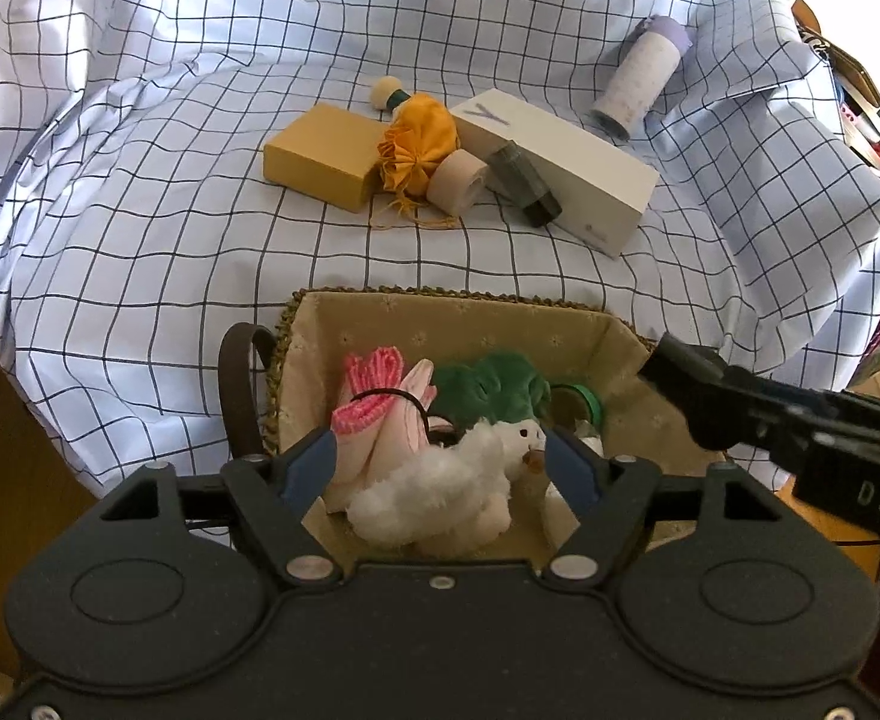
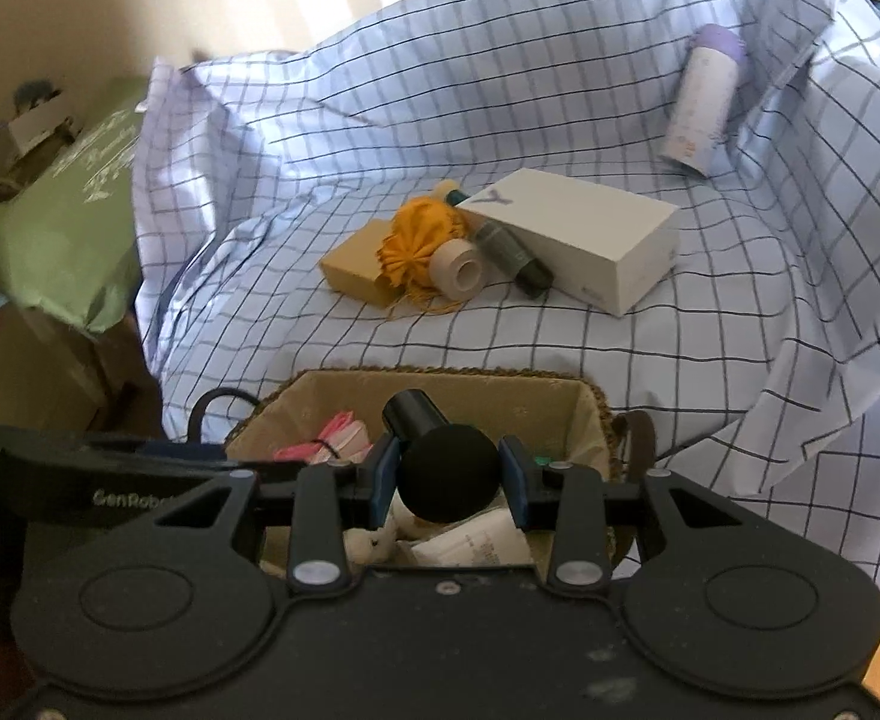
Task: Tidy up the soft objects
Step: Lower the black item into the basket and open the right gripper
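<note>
A fabric-lined woven basket (image 1: 440, 295) (image 2: 440, 372) stands at the near edge of the checked cloth. In it lie a white plush toy (image 1: 440, 495) (image 2: 374, 543), a pink folded cloth tied with a black band (image 1: 371, 405) (image 2: 326, 443) and a green plush piece (image 1: 487, 387). My left gripper (image 1: 442, 468) is over the basket, its blue pads either side of the plush toy and not pressing on it. My right gripper (image 2: 447, 480) is shut on a black cylinder (image 2: 416, 414) above the basket; it enters the left wrist view from the right (image 1: 679, 384).
Farther back on the cloth lie a yellow box (image 1: 320, 159), an orange fabric pouch (image 1: 419, 144), a beige tape roll (image 1: 454, 183), a dark tube (image 1: 523, 183), a white box (image 1: 559, 162) and a lavender-capped bottle (image 1: 637, 78). A green cushion (image 2: 62, 228) lies at the left.
</note>
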A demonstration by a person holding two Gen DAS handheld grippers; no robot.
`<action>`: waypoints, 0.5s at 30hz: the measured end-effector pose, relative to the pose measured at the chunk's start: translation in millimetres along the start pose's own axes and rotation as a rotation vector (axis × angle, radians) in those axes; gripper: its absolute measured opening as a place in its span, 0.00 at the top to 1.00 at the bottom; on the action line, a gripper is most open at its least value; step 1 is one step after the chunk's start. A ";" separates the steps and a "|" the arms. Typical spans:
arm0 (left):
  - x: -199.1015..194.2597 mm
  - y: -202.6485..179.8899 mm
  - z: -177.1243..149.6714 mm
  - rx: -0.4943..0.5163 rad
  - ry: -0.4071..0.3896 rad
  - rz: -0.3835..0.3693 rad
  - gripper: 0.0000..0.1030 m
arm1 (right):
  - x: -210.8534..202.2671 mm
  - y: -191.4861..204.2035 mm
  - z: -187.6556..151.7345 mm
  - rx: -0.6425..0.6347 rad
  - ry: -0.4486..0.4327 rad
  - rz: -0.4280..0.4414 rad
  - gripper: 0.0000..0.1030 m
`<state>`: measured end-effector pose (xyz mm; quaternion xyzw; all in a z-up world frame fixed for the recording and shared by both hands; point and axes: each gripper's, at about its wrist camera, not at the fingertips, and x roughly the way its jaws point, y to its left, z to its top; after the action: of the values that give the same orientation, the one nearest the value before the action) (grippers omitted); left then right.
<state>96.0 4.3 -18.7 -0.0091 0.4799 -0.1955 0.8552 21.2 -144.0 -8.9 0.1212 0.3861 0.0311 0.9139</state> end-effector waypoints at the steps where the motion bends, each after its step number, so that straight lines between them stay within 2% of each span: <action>1: -0.2 -0.2 0.3 0.002 -0.002 0.000 0.26 | 0.4 1.6 -0.1 -0.010 0.001 0.002 0.64; 4: -0.3 0.2 1.8 0.004 -0.003 -0.004 0.26 | 1.8 2.8 0.2 -0.019 0.003 0.009 0.60; 6: 0.8 0.6 2.6 0.002 0.000 -0.004 0.26 | 2.3 1.4 1.5 -0.009 0.005 0.013 0.52; 15: 5.9 2.3 3.9 -0.005 0.017 -0.010 0.26 | 8.2 -0.5 5.0 0.007 0.009 -0.010 0.45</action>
<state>102.7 3.8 -21.9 -0.0120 0.4874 -0.1987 0.8502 30.6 -144.2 -11.3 0.1223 0.3910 0.0255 0.9119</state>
